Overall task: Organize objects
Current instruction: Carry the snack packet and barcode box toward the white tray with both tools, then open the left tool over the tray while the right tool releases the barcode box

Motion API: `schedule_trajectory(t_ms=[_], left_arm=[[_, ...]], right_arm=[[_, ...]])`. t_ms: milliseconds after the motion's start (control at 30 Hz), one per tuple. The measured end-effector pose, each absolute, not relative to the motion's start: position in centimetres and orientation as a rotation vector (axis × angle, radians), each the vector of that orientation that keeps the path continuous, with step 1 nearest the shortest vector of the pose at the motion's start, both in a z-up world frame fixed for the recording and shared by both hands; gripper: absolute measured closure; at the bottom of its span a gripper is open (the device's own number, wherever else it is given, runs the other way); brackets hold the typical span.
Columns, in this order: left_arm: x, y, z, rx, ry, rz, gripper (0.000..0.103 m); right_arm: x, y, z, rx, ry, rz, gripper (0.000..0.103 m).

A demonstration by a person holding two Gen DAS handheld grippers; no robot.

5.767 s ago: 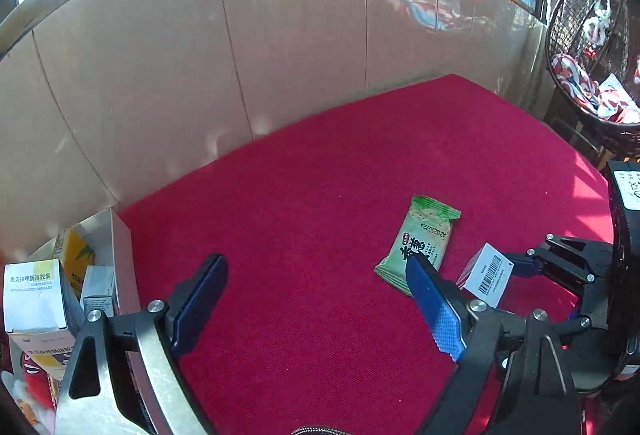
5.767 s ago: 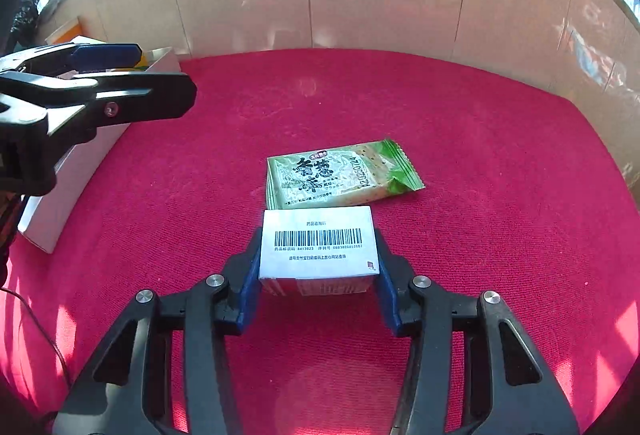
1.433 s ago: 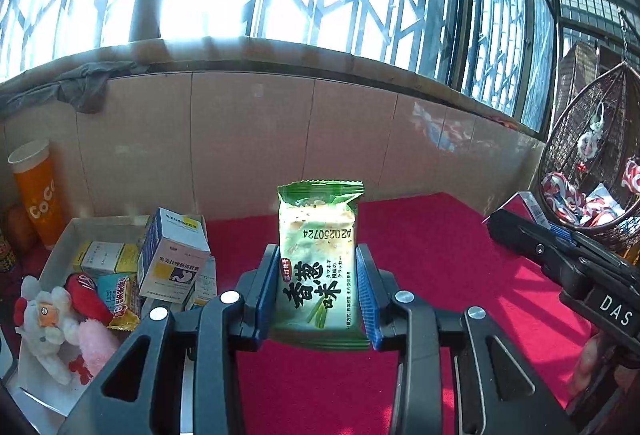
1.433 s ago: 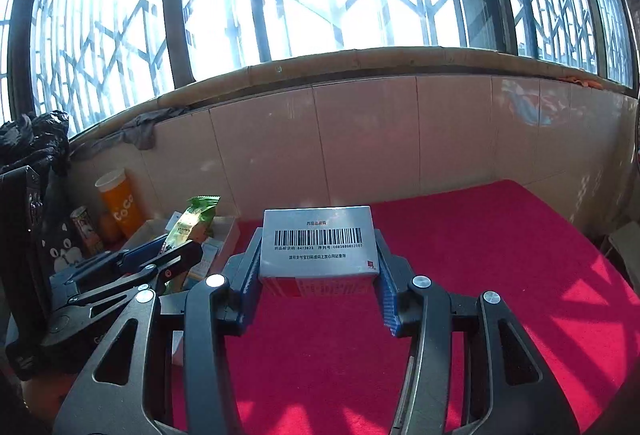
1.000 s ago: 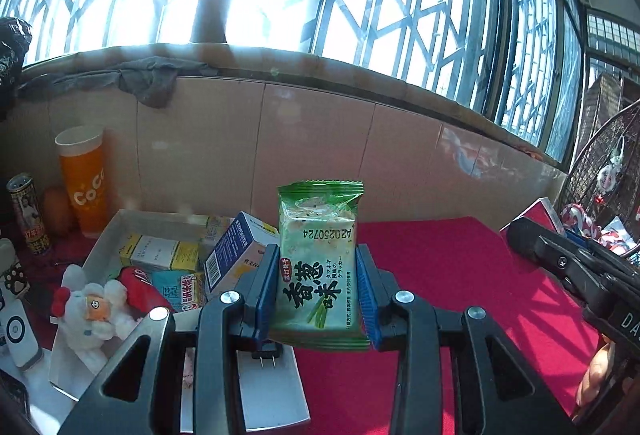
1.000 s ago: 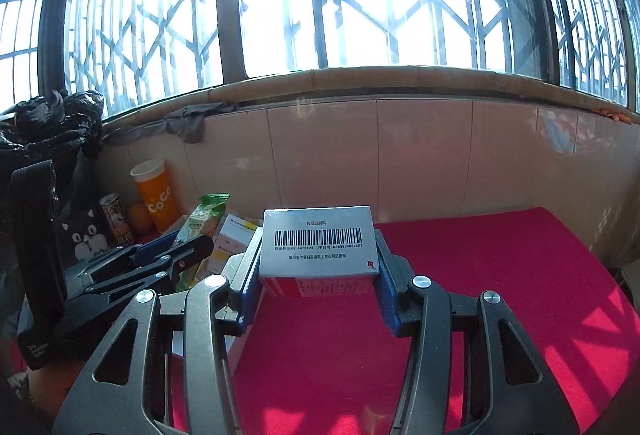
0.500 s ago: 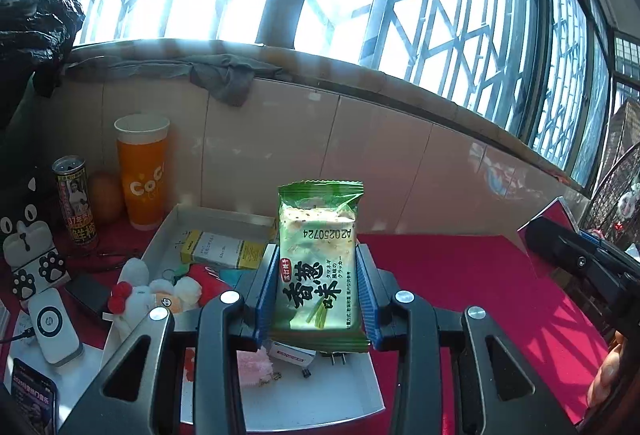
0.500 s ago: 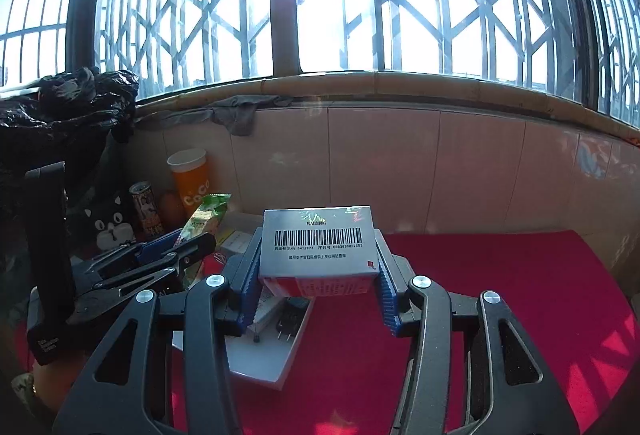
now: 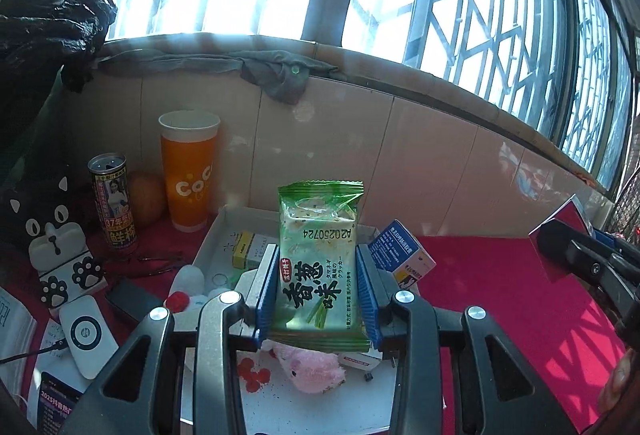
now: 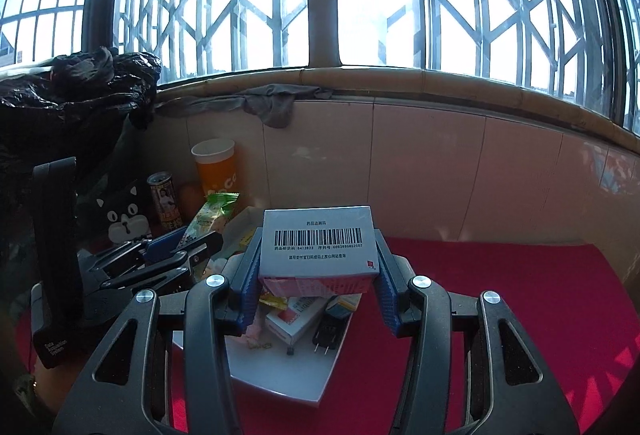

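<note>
Green cracker packet: upright, clamped in left tool.
Barcoded box: clamped in right tool.
Left view only: pink plush in white tray.

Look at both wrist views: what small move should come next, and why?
Probably lower the left claw and release the green snack packet into the white tray. The packet is clamped above the tray, already over its contents, and the right claw holds the barcode box nearby.
</note>
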State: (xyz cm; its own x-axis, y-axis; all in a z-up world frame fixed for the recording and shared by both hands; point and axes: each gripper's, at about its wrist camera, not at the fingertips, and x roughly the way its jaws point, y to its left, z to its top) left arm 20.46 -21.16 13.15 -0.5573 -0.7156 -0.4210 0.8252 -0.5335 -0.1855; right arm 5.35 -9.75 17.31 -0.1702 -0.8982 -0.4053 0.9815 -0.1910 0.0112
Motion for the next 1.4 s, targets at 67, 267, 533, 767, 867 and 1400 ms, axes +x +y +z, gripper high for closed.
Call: schedule_trajectory(t_ms=[67,267,533,767,867,1400], left_arm=[[20.9,-22.0,13.0,0.386,0.444,-2.11,0.066],[20.9,-24.5,12.5,0.459,0.406,-2.063,0.066],[19.2,-26.1,12.2,0.529,0.335,-2.046,0.066],[18.5,-27.0,11.5,0.555,0.338,-2.039,0.066],[18.5,-27.4,11.3,0.556,0.349,-2.037,0.066],[18.1,-29.2,10.3,0.592,0.392,-2.009,0.049]], right_arm=[[5.6,-10.4,17.1,0.386,0.297,-1.722,0.055],[6.3,-12.4,16.0,0.415,0.326,-1.694,0.055],[6.4,-15.2,13.9,0.484,0.367,-1.675,0.055],[6.5,-17.0,11.7,0.534,0.407,-1.663,0.055],[6.6,-17.8,10.7,0.549,0.426,-1.66,0.055],[7.3,-20.4,8.2,0.586,0.51,-1.663,0.053]])
